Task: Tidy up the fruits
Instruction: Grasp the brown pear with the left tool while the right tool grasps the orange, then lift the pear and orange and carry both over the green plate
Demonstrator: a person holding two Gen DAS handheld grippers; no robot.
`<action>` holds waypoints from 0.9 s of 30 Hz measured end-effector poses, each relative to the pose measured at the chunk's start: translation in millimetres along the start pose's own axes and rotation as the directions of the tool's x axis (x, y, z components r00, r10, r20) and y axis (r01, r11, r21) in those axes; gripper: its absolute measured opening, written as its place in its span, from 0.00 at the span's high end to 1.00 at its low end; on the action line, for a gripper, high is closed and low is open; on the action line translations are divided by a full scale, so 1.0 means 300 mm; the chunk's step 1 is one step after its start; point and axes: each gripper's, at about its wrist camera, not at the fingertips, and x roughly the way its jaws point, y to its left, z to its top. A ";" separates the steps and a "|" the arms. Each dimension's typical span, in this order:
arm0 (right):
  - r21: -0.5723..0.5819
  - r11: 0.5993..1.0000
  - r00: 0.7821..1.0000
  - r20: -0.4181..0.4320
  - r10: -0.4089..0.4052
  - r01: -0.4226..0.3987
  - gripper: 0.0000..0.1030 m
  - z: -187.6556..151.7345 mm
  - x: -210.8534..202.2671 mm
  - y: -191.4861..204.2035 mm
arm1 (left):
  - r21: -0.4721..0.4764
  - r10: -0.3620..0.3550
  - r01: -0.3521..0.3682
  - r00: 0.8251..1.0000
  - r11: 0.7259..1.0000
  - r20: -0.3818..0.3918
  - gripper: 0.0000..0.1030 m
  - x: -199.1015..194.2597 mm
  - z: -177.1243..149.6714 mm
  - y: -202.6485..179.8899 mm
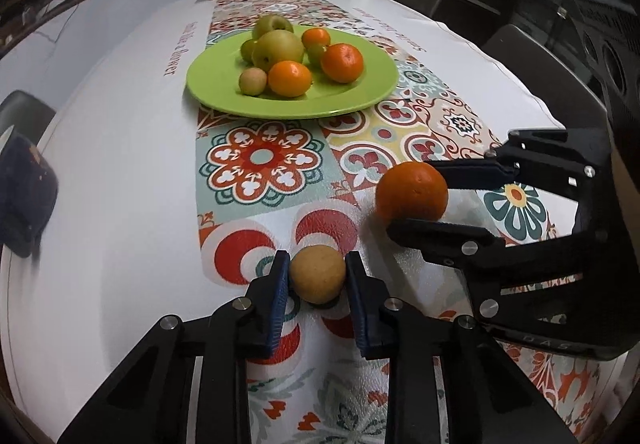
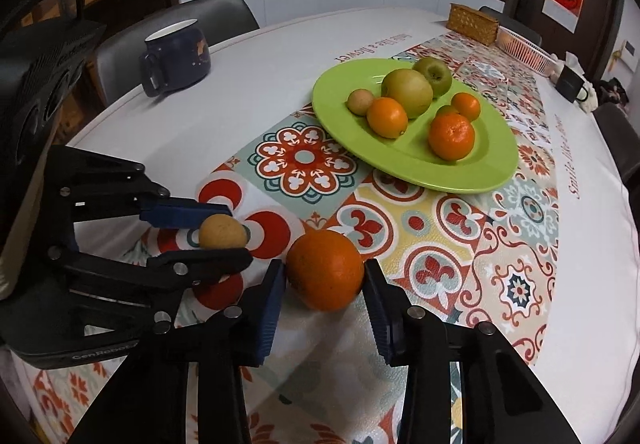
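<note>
I have my left gripper (image 1: 318, 274) clenched on the small tan fruit (image 1: 317, 273) and my right gripper (image 2: 325, 284) clamped around the orange (image 2: 325, 270), both on the near tablecloth. The green plate (image 1: 224, 84) lies straight ahead, farther along, nearer my right gripper.

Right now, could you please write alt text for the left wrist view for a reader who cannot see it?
The left claw is shut on a small tan fruit on a patterned tablecloth, while the right claw grips an orange alongside. Beyond them, a green plate holds oranges and green fruit.
</note>
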 end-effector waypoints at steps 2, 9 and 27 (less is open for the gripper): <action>0.010 1.000 1.000 0.003 -0.002 0.002 0.61 -0.003 -0.004 0.003 | -0.012 0.011 -0.011 1.000 1.000 0.010 0.73 -0.015 -0.005 0.000; 0.065 0.998 0.999 0.034 -0.002 0.000 0.61 -0.028 -0.059 0.010 | -0.040 0.019 -0.017 0.998 0.999 0.061 0.73 -0.092 -0.011 -0.012; 0.164 0.986 0.984 0.166 -0.070 0.043 0.61 -0.037 -0.279 0.009 | -0.074 0.058 -0.045 0.980 0.996 0.189 0.73 -0.286 0.001 -0.057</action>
